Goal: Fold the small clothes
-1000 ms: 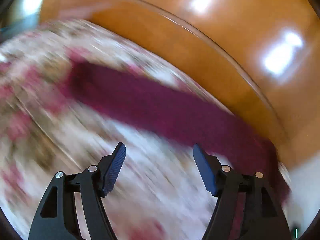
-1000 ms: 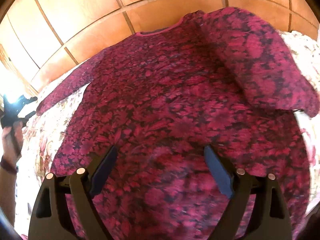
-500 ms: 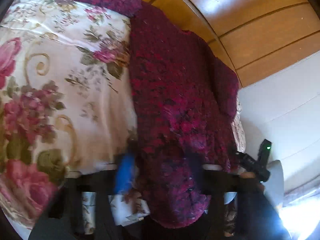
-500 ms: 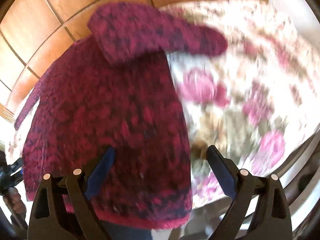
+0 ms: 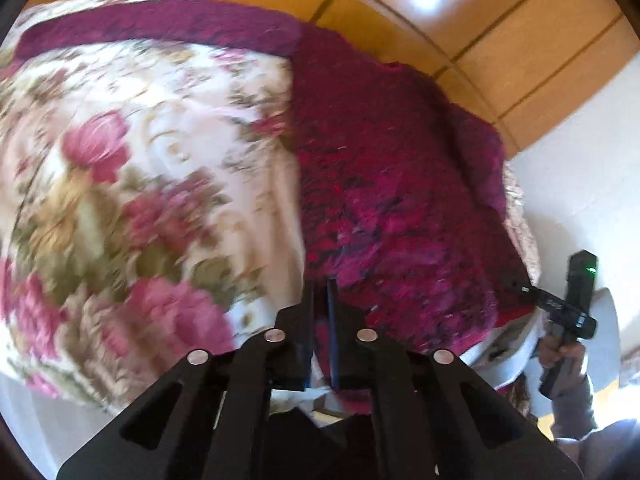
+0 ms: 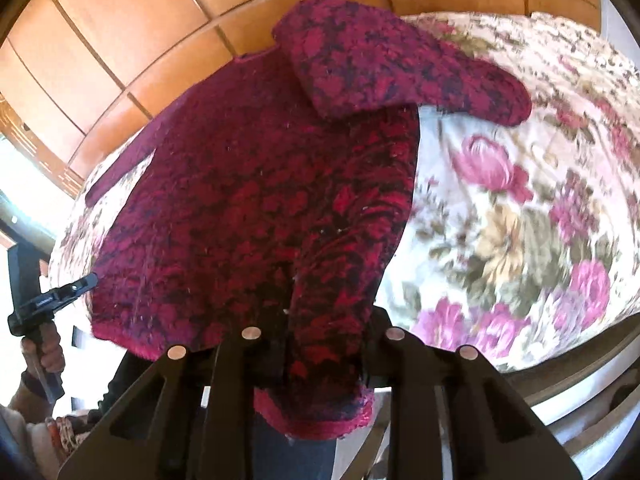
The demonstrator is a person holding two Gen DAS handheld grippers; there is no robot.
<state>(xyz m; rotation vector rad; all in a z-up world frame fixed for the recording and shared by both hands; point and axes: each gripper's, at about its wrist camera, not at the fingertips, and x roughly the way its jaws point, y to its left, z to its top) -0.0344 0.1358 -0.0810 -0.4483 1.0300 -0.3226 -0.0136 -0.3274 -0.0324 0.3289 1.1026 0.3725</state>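
Note:
A dark red knitted sweater (image 5: 384,184) lies flat on a floral bedspread (image 5: 132,184), neck toward the wooden headboard; it also shows in the right wrist view (image 6: 256,208). One sleeve (image 6: 384,60) is folded across its chest; the other sleeve (image 5: 160,28) stretches out sideways. My left gripper (image 5: 320,300) is shut on the sweater's bottom hem at its left corner. My right gripper (image 6: 328,320) is shut on the hem at the right corner, the fabric bunched over its fingers. Each gripper appears in the other's view, the right (image 5: 568,308) and the left (image 6: 48,300).
The bedspread (image 6: 520,208) covers the bed to its near edge. A wooden panelled headboard (image 5: 440,12) runs behind the sweater, with a white wall (image 5: 580,168) beside it. The person's hand (image 6: 44,356) holds the left gripper's handle.
Both grippers were open above the sweater a second ago. They moved down to the bottom hem and have closed on its two corners.

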